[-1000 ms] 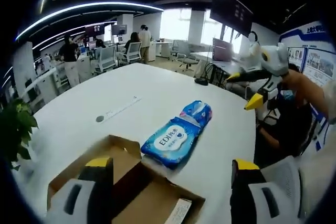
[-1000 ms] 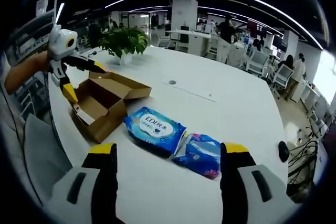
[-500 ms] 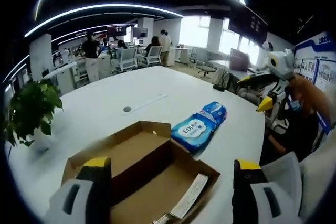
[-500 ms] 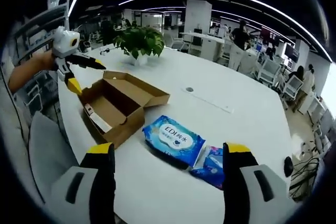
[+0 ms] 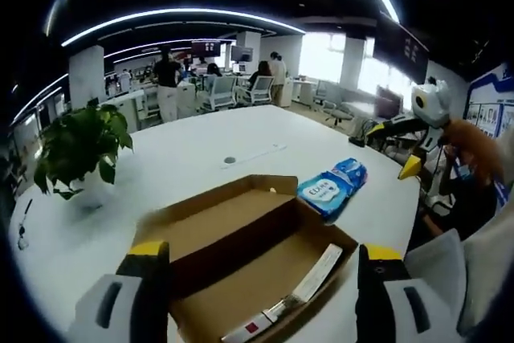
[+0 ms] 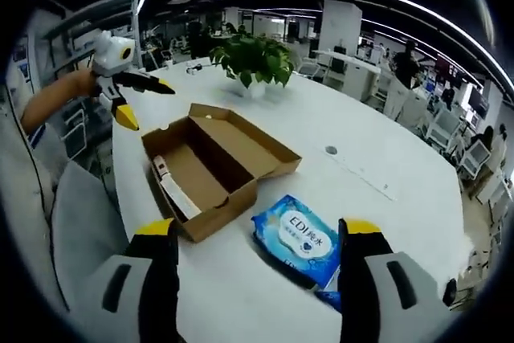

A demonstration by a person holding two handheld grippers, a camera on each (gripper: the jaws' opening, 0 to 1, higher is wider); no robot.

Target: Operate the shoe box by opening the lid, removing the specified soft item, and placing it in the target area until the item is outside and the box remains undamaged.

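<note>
An open brown shoe box (image 5: 241,255) lies on the white table (image 5: 185,150) with its lid flap folded back; a white paper strip (image 5: 312,276) lies inside. Just beyond it rests a blue soft wipes pack (image 5: 325,189), outside the box. My left gripper (image 5: 263,253) stands open over the box's near edge, holding nothing. In the right gripper view the box (image 6: 213,162) sits left of the wipes pack (image 6: 299,238). My right gripper (image 6: 259,229) is open above the table near the pack. The left gripper (image 6: 144,102) hangs open beyond the box's far left end.
A potted plant (image 5: 76,146) stands on the table left of the box, also plant (image 6: 253,58). The right gripper (image 5: 405,138) hovers past the table's right edge. A second blue floral pack (image 6: 328,299) peeks out by the wipes. Office chairs and people are at the back.
Both cameras have swung so the box sits more central. Box and packs lie where they were. Both grippers stay open and empty.
</note>
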